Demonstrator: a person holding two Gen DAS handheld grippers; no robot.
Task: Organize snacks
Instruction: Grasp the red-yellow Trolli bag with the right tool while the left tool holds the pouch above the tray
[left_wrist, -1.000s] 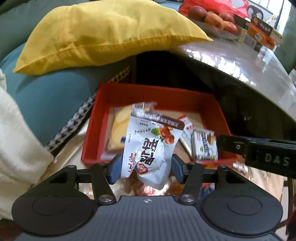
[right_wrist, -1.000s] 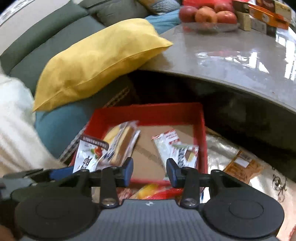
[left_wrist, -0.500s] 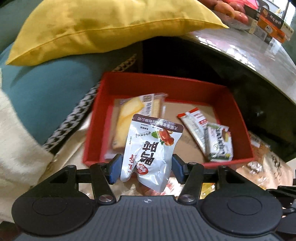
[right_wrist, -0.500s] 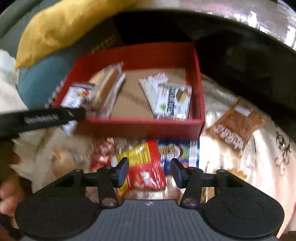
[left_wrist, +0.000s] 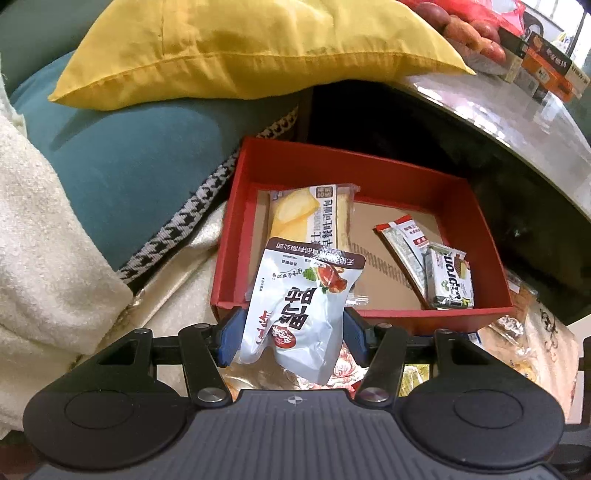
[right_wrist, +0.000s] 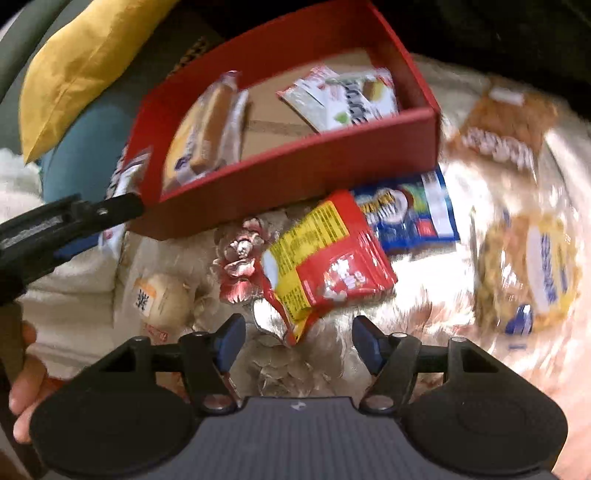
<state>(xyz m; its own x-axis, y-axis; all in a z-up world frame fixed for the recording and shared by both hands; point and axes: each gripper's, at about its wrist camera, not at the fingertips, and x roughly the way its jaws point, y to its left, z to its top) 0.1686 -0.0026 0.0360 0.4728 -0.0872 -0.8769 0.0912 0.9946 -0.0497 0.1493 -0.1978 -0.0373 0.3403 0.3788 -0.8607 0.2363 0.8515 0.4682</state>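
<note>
My left gripper (left_wrist: 293, 334) is shut on a white snack pouch (left_wrist: 303, 310) with a brown top edge, held at the near rim of a red box (left_wrist: 369, 162). The box holds a yellow bread pack (left_wrist: 306, 218), a red-and-white sachet (left_wrist: 402, 240) and a green wafer pack (left_wrist: 448, 284). My right gripper (right_wrist: 297, 341) is open and empty, just above a red and yellow snack packet (right_wrist: 325, 262) on the cloth in front of the red box (right_wrist: 295, 166). The left gripper's finger (right_wrist: 70, 221) shows at the left of the right wrist view.
A blue packet (right_wrist: 410, 214), a brown cracker pack (right_wrist: 502, 129), a cookie bag (right_wrist: 532, 273) and a round bun (right_wrist: 162, 299) lie on the shiny floral cloth. A yellow pillow (left_wrist: 240, 48) and teal cushion (left_wrist: 122, 162) lie behind the box. A grey table (left_wrist: 517, 118) stands at right.
My right gripper has tilted down and moved closer to the red and yellow packet. My left gripper has kept hold of the white pouch and shifted slightly at the box's near rim.
</note>
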